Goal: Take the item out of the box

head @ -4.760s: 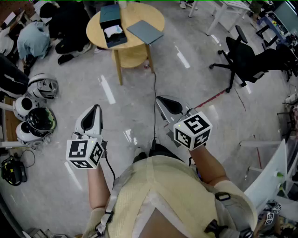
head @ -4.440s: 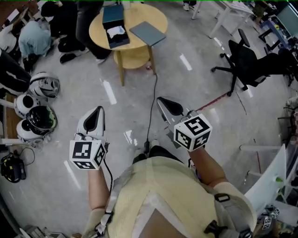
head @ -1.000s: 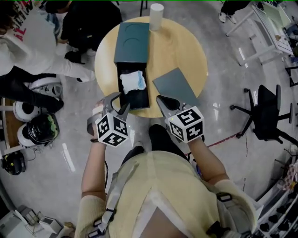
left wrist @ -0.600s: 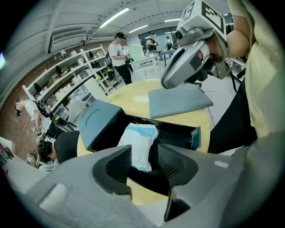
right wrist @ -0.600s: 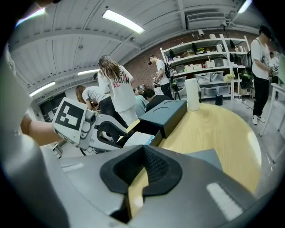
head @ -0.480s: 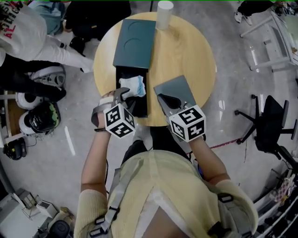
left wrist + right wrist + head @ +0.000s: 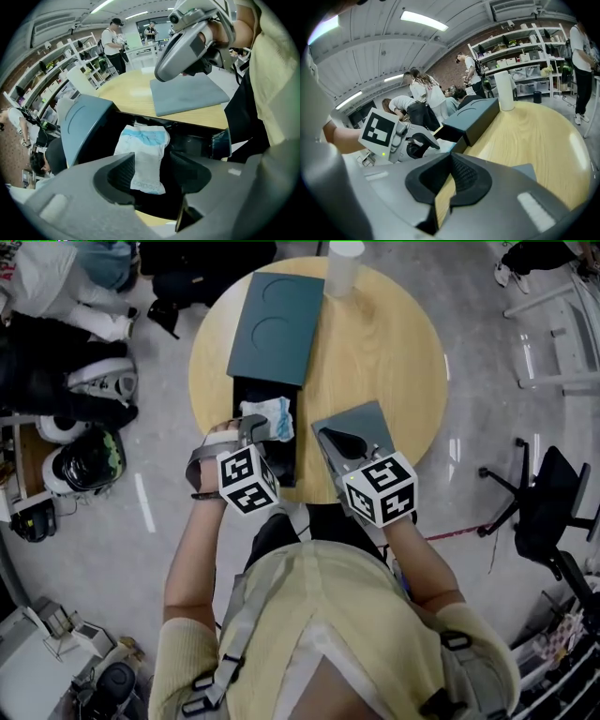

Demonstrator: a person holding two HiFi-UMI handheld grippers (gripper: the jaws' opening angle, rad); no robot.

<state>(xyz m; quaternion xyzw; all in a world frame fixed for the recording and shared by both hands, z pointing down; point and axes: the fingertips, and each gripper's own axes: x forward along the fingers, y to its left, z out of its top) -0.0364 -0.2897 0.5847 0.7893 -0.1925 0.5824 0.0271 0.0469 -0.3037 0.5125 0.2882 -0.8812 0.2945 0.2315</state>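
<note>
A dark teal box (image 7: pixel 285 461) lies open on the round wooden table (image 7: pixel 394 343), its lid (image 7: pixel 277 329) folded away from me. Inside, a white and blue packet (image 7: pixel 269 418) rests on the black lining. My left gripper (image 7: pixel 255 429) hangs over the near end of the box. Its jaws are opening, with the packet (image 7: pixel 144 154) lying just beyond and below the fingertips, untouched. To its right, my right gripper (image 7: pixel 330 436) is shut on nothing and hovers over a grey flat panel (image 7: pixel 367 424). The left gripper (image 7: pixel 152 171) view shows the right gripper (image 7: pixel 187 42) above that panel (image 7: pixel 187 93).
A white cup (image 7: pixel 344 262) stands at the table's far edge. People crouch on the floor at the upper left, beside helmets (image 7: pixel 80 460). An office chair (image 7: pixel 548 512) is at the right. In the right gripper (image 7: pixel 449 161) view shelves line the back wall.
I have come up close to the table since the earliest frames. Over the last second the left gripper has moved a little further over the open box and its jaws have widened.
</note>
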